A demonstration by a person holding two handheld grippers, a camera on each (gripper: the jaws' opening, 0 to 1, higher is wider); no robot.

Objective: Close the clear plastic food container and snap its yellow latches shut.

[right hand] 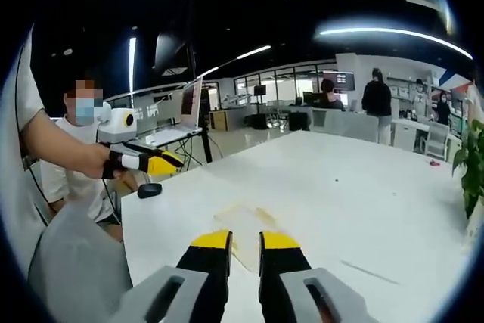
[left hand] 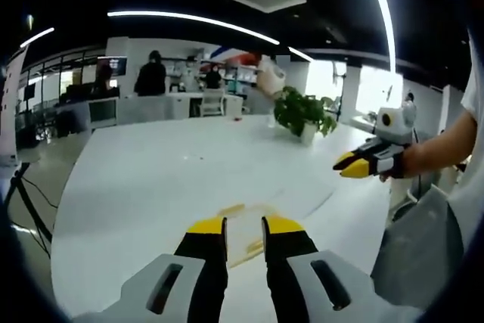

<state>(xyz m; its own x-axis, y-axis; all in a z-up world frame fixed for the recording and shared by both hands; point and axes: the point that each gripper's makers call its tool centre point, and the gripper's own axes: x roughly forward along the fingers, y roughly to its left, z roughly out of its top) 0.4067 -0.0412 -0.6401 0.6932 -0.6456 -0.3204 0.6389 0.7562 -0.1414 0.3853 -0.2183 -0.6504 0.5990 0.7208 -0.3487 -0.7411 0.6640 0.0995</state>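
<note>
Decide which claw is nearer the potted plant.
Right. The right claw is held above the table on the same side as the potted plant; the left claw is across the table, farther away.

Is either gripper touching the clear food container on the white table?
No: the container lies on the table beyond the left gripper, while the right gripper hangs in the air.

Both tongs sit low in the middle of their own views: left tongs (left hand: pixel 244 226) and right tongs (right hand: pixel 244 241), jaws a little apart, holding nothing.
</note>
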